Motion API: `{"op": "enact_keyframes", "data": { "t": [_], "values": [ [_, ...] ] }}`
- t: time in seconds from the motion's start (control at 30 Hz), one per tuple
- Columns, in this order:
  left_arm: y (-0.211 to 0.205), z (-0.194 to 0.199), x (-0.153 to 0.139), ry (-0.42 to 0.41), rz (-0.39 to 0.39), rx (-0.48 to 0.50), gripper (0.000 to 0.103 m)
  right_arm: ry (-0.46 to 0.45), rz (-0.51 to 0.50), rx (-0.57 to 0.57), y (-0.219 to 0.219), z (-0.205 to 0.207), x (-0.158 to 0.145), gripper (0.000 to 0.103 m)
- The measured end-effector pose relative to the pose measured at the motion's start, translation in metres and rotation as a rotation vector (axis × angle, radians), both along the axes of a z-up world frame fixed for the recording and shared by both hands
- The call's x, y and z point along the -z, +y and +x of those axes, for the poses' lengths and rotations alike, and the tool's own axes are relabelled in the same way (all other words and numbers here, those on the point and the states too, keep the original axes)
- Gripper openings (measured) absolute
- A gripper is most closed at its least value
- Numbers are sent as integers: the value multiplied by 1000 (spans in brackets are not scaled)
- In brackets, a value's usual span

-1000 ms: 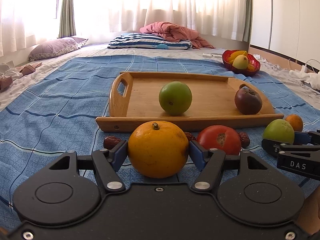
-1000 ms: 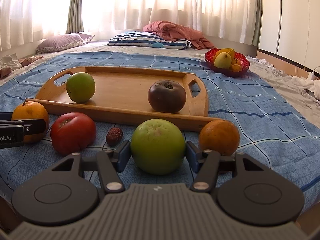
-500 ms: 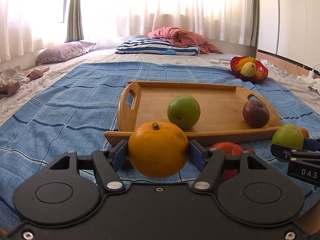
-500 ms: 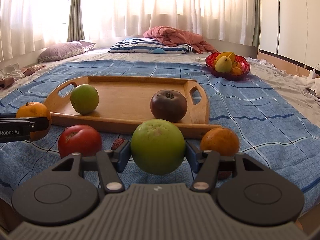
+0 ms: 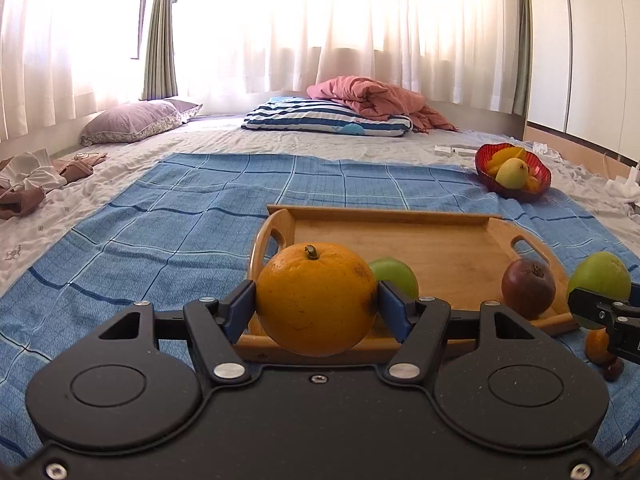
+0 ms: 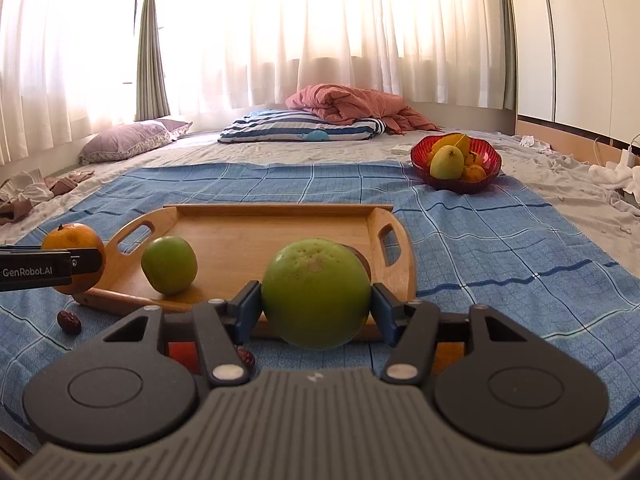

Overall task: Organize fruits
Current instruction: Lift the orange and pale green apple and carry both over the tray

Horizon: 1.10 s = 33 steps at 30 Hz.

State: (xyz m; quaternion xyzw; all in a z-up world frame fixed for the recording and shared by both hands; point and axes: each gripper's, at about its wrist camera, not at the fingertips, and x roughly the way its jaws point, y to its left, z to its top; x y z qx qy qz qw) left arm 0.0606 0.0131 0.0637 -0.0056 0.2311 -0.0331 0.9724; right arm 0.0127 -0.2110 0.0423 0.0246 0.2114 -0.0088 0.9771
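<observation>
Left tool [image 5: 316, 304] clamped on an orange [image 5: 316, 298], right tool [image 6: 316, 308] clamped on a green fruit [image 6: 316, 292], both above the wooden tray [image 6: 256, 236] on the bed

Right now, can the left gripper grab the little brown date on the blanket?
Probably not yet. The left gripper is shut on an orange, so its jaws are full. The date lies in the open on the blanket, beside the tray; the orange must be put down first.
</observation>
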Motion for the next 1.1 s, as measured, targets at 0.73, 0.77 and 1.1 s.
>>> {"op": "enact_keyframes", "data": {
  "t": [0.73, 0.77, 1.1],
  "values": [
    [-4, 100, -23, 54, -36, 23, 64, 14, 93, 10, -36, 83, -22, 61],
    [-5, 105, -21, 63, -39, 21, 64, 23, 90, 10, -37, 89, -21, 61],
    [-19, 145, -4, 133, -57, 33, 64, 126, 141, 27, -50, 147, -6, 61]
  ]
}}
